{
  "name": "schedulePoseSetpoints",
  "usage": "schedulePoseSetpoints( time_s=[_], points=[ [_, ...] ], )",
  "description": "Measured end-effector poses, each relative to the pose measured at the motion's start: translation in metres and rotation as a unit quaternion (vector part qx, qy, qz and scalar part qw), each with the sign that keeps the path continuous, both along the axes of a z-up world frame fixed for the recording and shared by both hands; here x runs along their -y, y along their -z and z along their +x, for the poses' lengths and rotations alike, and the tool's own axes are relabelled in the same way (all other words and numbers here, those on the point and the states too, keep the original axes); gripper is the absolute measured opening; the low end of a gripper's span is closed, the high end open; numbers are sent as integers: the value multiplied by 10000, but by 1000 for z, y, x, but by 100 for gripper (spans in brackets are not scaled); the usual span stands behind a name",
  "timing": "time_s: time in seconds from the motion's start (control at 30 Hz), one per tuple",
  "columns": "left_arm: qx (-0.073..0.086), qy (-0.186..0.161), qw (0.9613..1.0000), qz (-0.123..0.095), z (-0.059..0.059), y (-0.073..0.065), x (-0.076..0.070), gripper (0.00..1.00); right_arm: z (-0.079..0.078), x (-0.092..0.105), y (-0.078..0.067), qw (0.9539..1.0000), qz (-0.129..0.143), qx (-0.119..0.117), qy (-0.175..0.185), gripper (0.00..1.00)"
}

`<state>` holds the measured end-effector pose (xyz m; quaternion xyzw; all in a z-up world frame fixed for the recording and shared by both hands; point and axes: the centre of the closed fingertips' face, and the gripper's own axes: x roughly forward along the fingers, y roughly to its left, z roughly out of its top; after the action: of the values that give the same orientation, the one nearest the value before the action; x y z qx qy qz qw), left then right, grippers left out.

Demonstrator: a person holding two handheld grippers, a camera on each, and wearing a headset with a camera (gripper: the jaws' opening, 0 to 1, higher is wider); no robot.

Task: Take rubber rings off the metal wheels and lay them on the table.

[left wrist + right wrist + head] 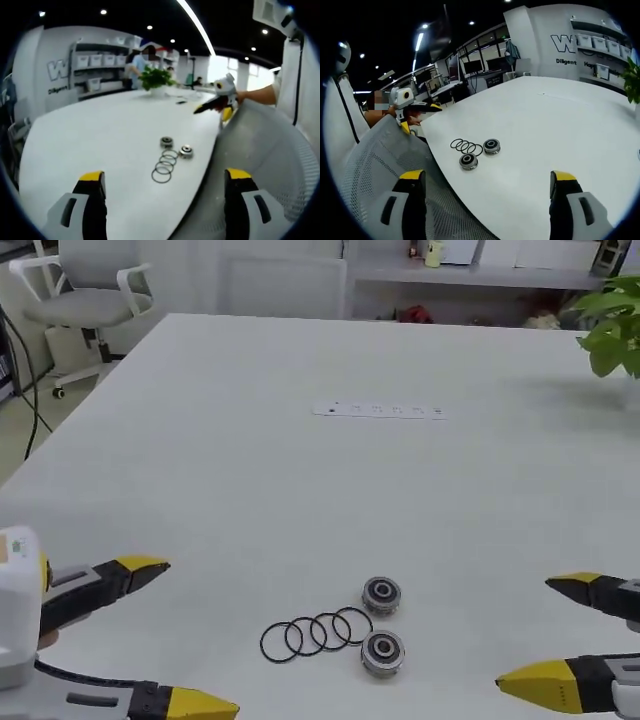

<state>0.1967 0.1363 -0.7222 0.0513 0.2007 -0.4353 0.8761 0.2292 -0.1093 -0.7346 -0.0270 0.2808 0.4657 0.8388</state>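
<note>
Working at a broad white tabletop (300,470). Holding the black, yellow-tipped left gripper (170,635) over its near edge, jaws spread wide with nothing between them; holding the matching right gripper (525,630) opposite, likewise spread and empty. Between the two and a little farther in, can see two small round silver metal wheels (381,594) with dark hubs, lying flat, one just behind the other. Cannot make out any rubber left on either rim at this size. Just left of the wheels, find four thin black rubber rings (315,633) flat on the table, overlapped in a chain running across from left to right and ending beside the nearer wheel, perhaps touching it. Judge the right gripper nearer the wheels, with both ahead and to its left; judge the left gripper nearer the ring chain, able to reach a wheel only past or over the rings. Probably best to go for a wheel from the right side
</note>
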Motion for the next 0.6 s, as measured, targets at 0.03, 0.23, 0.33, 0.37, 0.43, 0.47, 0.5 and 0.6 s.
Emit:
schedulePoseSetpoints(
  time_s=[0.03,0.23,0.33,0.37,0.43,0.47,0.5,0.6],
  points=[
    [-15,-13,10000,-10,0,1,0,100,-1,1,2,10000,-39,-15,-2,100],
    [-52,-85,9999,-41,1,4,-1,100,-5,6,10,9998,-148,-109,0,100],
    [-80,-123,9999,-42,0,6,-2,100,-5,9,12,9998,-156,-156,36,100],
    [-90,-145,9998,-62,-1,6,-3,100,-5,10,12,9997,-152,-162,54,100],
    [-105,-184,9997,-99,-1,6,-3,100,-5,10,13,9997,-153,-177,76,100],
    [-106,-203,9997,-110,-1,6,-4,99,-6,10,14,9996,-159,-194,86,100],
    [-104,-214,9997,-115,-1,6,-5,98,-7,9,14,9996,-162,-203,79,100],
    [-98,-282,9995,-125,-2,6,-7,98,-11,7,17,9995,-170,-251,15,100]
  ],
)
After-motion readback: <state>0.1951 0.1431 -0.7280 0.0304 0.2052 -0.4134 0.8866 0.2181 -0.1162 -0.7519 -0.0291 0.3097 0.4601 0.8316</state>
